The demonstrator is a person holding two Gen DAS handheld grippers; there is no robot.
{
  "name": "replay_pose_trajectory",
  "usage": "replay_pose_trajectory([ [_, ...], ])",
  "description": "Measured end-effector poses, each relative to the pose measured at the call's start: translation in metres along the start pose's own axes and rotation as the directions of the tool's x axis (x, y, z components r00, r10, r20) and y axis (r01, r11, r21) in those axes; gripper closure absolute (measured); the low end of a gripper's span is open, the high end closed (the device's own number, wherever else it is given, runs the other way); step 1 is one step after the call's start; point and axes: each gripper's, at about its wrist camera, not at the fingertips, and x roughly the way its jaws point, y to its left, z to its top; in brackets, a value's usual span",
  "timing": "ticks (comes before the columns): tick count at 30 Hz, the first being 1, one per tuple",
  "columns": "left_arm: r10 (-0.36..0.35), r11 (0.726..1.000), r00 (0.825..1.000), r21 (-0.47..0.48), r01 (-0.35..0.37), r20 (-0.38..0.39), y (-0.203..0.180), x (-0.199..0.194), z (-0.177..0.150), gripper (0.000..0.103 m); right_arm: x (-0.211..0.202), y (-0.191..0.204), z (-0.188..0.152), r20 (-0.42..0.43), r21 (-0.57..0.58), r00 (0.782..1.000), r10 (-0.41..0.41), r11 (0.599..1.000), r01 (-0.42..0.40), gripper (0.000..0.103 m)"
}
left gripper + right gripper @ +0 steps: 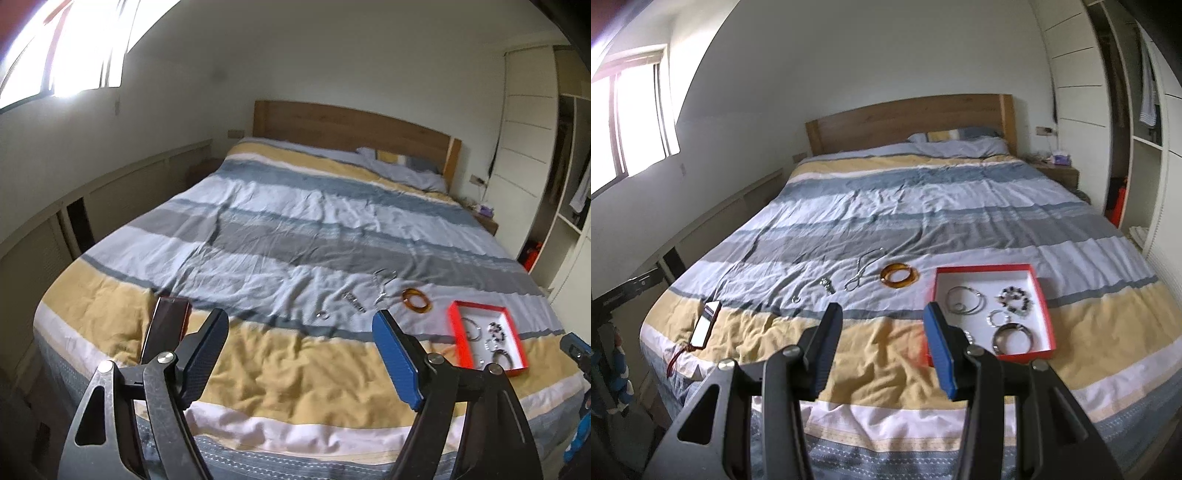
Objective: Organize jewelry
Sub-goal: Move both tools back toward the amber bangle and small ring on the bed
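Striped bedspread (923, 206), red box (1049, 325) seemingly unlabelled; left tongs (301, 325), right tongs (882, 317) released, empty.

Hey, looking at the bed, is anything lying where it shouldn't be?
Yes. Four pieces lie loose on the duvet outside the red box: amber bangles, a silver chain, a small silver piece and a ring. A phone lies near the bed's edge.

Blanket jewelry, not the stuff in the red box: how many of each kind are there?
Amber bangles: 2, overlapping, it seems
Silver chain necklace: 1
Short silver link piece: 1
Small silver ring: 1
Total: 5
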Motion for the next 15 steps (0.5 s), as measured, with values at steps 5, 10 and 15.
replay_pose_trajectory([
  [5,0.025,1.000,0.998,0.006,-0.025,-0.053,0.005,0.034,-0.013,0.027,0.029,0.004,-0.005,-0.037,-0.008,0.999,0.032,0.999,-0.032,0.059],
  [10,0.019,1.000,0.992,0.018,-0.017,-0.121,0.003,0.074,-0.029,0.032,0.068,0.004,-0.013,-0.103,0.000,0.993,0.065,0.998,-0.065,0.059],
  [15,0.008,1.000,0.986,0.025,-0.003,-0.165,-0.002,0.112,-0.041,0.032,0.109,0.001,-0.023,-0.167,0.015,0.982,0.085,0.996,-0.083,0.059],
])
